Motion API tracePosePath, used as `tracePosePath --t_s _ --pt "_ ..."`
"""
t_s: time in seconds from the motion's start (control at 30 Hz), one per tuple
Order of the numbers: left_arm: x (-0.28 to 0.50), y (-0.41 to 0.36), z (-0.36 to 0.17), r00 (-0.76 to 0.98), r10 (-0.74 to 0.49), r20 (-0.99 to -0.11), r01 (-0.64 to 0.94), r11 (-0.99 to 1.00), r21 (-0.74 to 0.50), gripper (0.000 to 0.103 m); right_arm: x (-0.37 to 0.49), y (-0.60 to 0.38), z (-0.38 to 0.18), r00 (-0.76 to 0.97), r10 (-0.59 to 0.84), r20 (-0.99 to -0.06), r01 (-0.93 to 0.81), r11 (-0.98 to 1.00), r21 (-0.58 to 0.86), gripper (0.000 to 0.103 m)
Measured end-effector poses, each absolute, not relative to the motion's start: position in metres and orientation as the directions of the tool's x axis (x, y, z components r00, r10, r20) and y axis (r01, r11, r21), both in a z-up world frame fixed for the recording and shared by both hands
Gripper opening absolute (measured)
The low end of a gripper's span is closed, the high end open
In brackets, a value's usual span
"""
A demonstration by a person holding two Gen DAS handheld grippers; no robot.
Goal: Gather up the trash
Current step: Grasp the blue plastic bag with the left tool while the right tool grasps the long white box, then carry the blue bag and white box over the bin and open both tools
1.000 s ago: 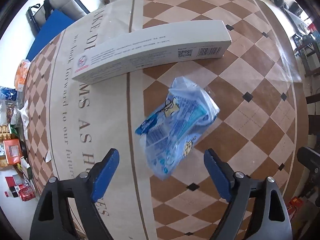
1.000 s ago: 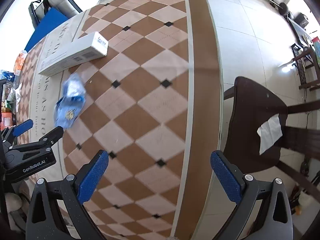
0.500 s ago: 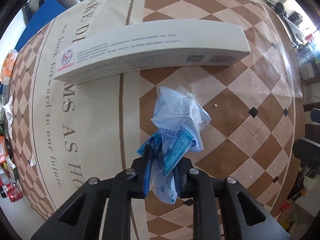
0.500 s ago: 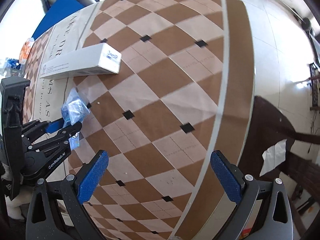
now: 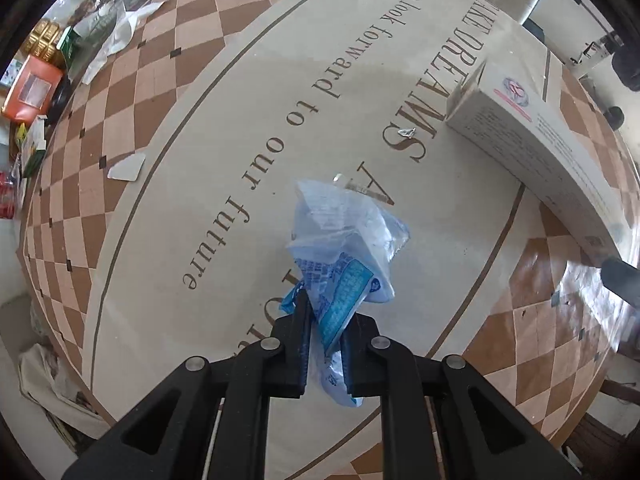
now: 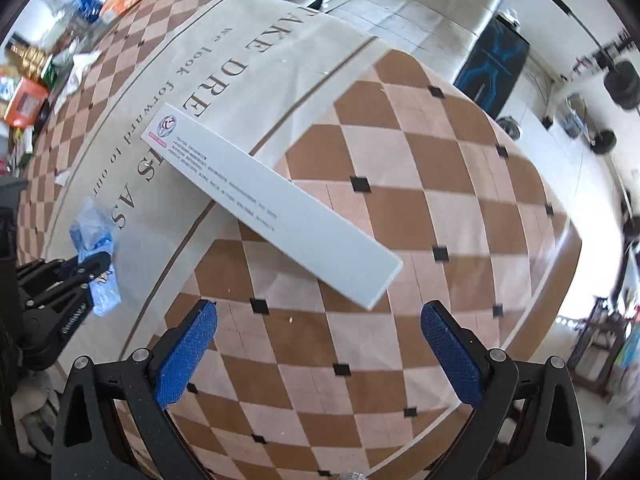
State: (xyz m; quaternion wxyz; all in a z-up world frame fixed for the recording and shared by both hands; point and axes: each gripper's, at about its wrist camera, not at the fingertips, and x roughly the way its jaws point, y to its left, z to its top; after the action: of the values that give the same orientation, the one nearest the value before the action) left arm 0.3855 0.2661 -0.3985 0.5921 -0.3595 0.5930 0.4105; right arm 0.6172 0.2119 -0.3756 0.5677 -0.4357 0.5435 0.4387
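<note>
The left gripper (image 5: pixel 325 344) has just closed its fingers on a crumpled blue plastic wrapper (image 5: pixel 344 248) above the tabletop (image 5: pixel 240 128); the right gripper (image 6: pixel 318 350) fingers stand apart near a long white box (image 6: pixel 276 208).

left gripper (image 5: pixel 326 344): pointing down, jaws clamped on wrapper (image 5: pixel 346 248)
right gripper (image 6: pixel 318 350): pointing down, jaws wide, empty

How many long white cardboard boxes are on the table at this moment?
1. The long white box lies flat and diagonal across the patterned tablecloth, ahead of the open right gripper. Nothing suggests another, though the far clutter could hide one.
</note>
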Motion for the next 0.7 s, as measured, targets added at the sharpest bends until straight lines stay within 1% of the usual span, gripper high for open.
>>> tracePosePath --t_s 0.07,0.13,0.27,0.3,0.33,0.37,0.4,0.43,0.47,0.5,0.53,0.6,0.7 --pt "0.384 0.268 -0.399 -0.034 0.065 -0.997 -0.913 0.404 0.058 0.018 0.609 0.233 -0.385 0.06 -0.008 -0.998 -0.985 0.16 -0.061 0.103" --pt "0.385 0.269 -0.401 -0.028 0.06 -0.998 -0.908 0.416 0.051 0.023 0.602 0.252 -0.395 0.082 -0.033 -0.996 -0.991 0.106 -0.085 0.103" --pt "0.38 0.288 -0.405 -0.02 0.052 -0.998 -0.905 0.424 0.04 0.027 0.596 0.275 -0.413 0.08 -0.067 -0.995 -0.993 0.08 -0.085 0.103" --pt "0.379 0.29 -0.405 -0.015 0.047 -0.999 -0.905 0.425 0.034 0.027 0.595 0.28 -0.416 0.069 -0.073 -0.995 -0.993 0.087 -0.075 0.101" --pt "0.377 0.294 -0.405 -0.012 0.042 -0.999 -0.904 0.427 0.029 0.027 0.594 0.282 -0.42 0.053 -0.079 -0.995 -0.993 0.1 -0.061 0.09" --pt "0.377 0.29 -0.409 -0.012 0.041 -0.999 -0.903 0.43 0.029 0.029 0.594 0.283 -0.423 0.041 -0.085 -0.995 -0.991 0.121 -0.051 0.083" --pt "0.379 0.287 -0.412 -0.017 0.04 -0.999 -0.902 0.432 0.033 0.034 0.595 0.282 -0.425 0.024 -0.092 -0.995 -0.988 0.148 -0.037 0.064" --pt "0.378 0.288 -0.412 -0.037 0.046 -0.998 -0.901 0.43 0.053 0.04 0.596 0.279 -0.427 -0.011 -0.094 -0.996 -0.983 0.182 -0.007 0.058" --pt "0.378 0.295 -0.416 -0.056 0.053 -0.997 -0.901 0.427 0.073 0.051 0.599 0.276 -0.426 -0.061 -0.091 -0.994 -0.974 0.223 0.039 0.056" --pt "0.376 0.301 -0.418 -0.061 0.054 -0.997 -0.904 0.421 0.078 0.057 0.6 0.273 -0.426 -0.103 -0.091 -0.991 -0.962 0.261 0.076 0.052" --pt "0.371 0.304 -0.419 -0.054 0.046 -0.997 -0.91 0.41 0.068 0.059 0.602 0.268 -0.424 -0.122 -0.09 -0.988 -0.952 0.293 0.091 0.049" --pt "0.362 0.309 -0.419 -0.026 0.03 -0.999 -0.919 0.393 0.036 0.059 0.606 0.256 -0.422 -0.167 -0.087 -0.982 -0.924 0.361 0.125 0.047" --pt "0.361 0.306 -0.42 -0.036 0.039 -0.999 -0.916 0.398 0.048 0.058 0.612 0.232 -0.422 -0.242 -0.077 -0.967 -0.87 0.46 0.181 0.047"
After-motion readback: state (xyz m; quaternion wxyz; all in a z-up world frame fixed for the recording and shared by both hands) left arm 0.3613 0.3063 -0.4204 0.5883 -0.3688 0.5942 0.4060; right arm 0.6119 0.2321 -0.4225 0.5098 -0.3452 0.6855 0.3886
